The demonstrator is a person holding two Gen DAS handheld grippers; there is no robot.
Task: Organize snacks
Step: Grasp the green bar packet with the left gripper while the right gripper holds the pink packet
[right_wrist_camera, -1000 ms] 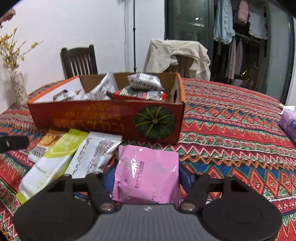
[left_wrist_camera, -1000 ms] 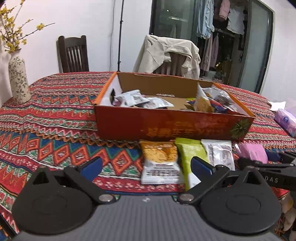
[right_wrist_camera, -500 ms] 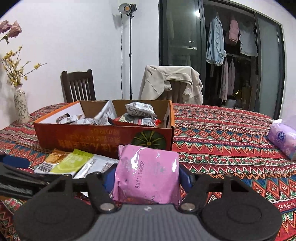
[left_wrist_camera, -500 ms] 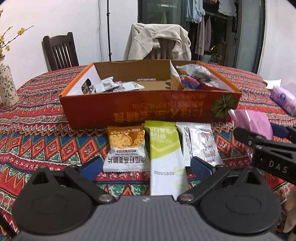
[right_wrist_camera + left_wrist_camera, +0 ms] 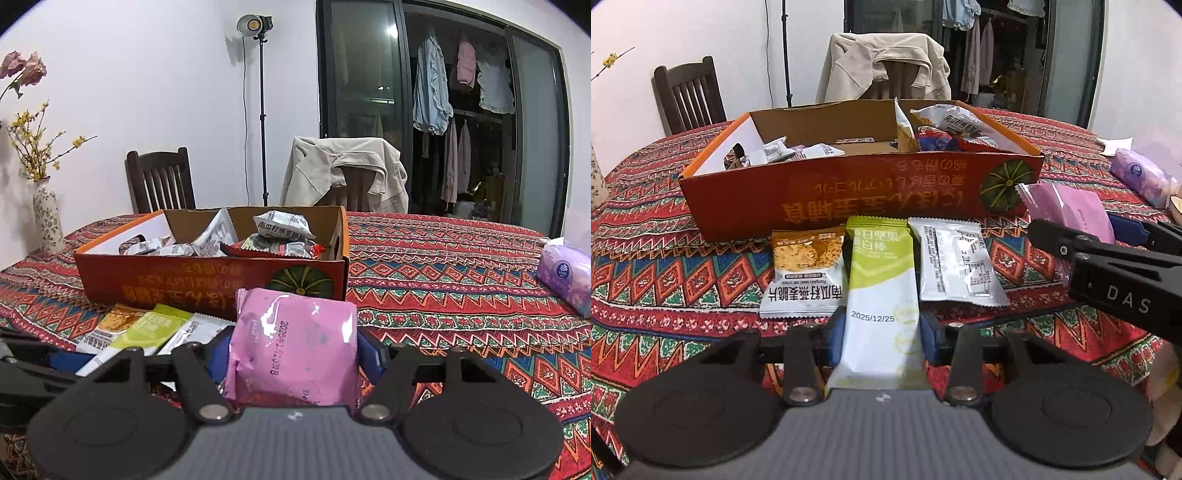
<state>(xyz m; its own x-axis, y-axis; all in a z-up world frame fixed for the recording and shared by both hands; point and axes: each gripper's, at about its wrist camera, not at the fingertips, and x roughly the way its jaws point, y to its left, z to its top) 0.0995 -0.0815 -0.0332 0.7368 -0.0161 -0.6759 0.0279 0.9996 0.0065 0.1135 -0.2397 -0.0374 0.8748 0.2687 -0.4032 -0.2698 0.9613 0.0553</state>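
Snacks lie in a row on the patterned tablecloth (image 5: 665,266), just in front of the orange cardboard box (image 5: 849,192). The left gripper (image 5: 879,336) is closing its jaws on the green-and-white bar (image 5: 879,280), the middle of the three; the blue pads sit against both its long edges. At the bar's nine o'clock lies an orange oat-crisp packet (image 5: 803,273), touching it, and at its three o'clock a silver packet (image 5: 956,262). The right gripper (image 5: 293,356) is clamped on a pink packet (image 5: 295,347), held just above the cloth at the box's near right corner, at about two o'clock from the green bar in the left wrist view. Inside the box more wrappers are heaped, mostly toward its right end (image 5: 280,232). A purple tissue pack (image 5: 565,275) rests well apart at three o'clock, and a flowered vase (image 5: 48,218) at nine o'clock.
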